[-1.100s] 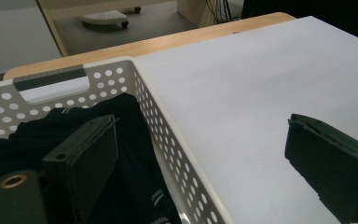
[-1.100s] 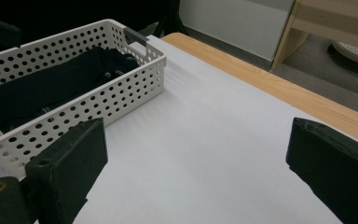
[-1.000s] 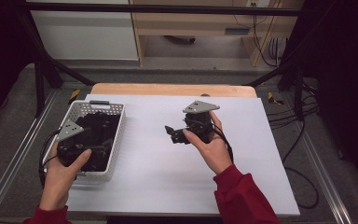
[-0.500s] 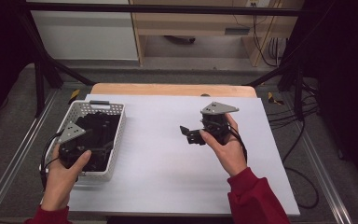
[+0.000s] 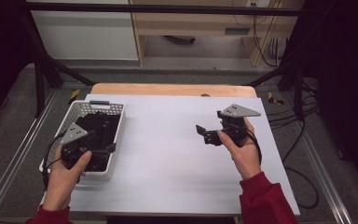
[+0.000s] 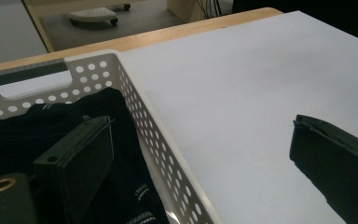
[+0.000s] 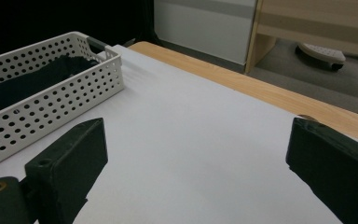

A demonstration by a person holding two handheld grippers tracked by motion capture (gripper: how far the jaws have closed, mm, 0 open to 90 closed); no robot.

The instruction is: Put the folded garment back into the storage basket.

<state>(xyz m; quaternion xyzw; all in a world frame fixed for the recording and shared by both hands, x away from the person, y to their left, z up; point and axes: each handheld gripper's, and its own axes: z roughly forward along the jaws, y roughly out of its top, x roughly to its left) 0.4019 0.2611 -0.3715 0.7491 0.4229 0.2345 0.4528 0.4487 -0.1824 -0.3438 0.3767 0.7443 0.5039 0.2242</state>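
A white perforated basket (image 5: 116, 122) stands at the table's left side with black clothing (image 5: 98, 127) inside. My left gripper (image 5: 100, 142) hovers over the basket's near right corner, open and empty. In the left gripper view one jaw hangs over the black clothing (image 6: 37, 126) and the other over the table, with the basket wall (image 6: 168, 144) between them. My right gripper (image 5: 204, 134) is held above the white table (image 5: 168, 158) right of centre, open with nothing between its jaws. Seen from the right gripper, the basket (image 7: 51, 112) lies off to the left.
A bare wooden strip (image 5: 168, 89) runs along the table's far edge. Beyond it stand a white cabinet (image 5: 84, 32) and a wooden desk (image 5: 200, 23). Cables (image 5: 289, 116) trail off the right side, and metal frame rails (image 5: 9, 158) flank the table.
My right gripper has moved to the right across the table, farther from the basket. The left gripper has stayed over the basket.
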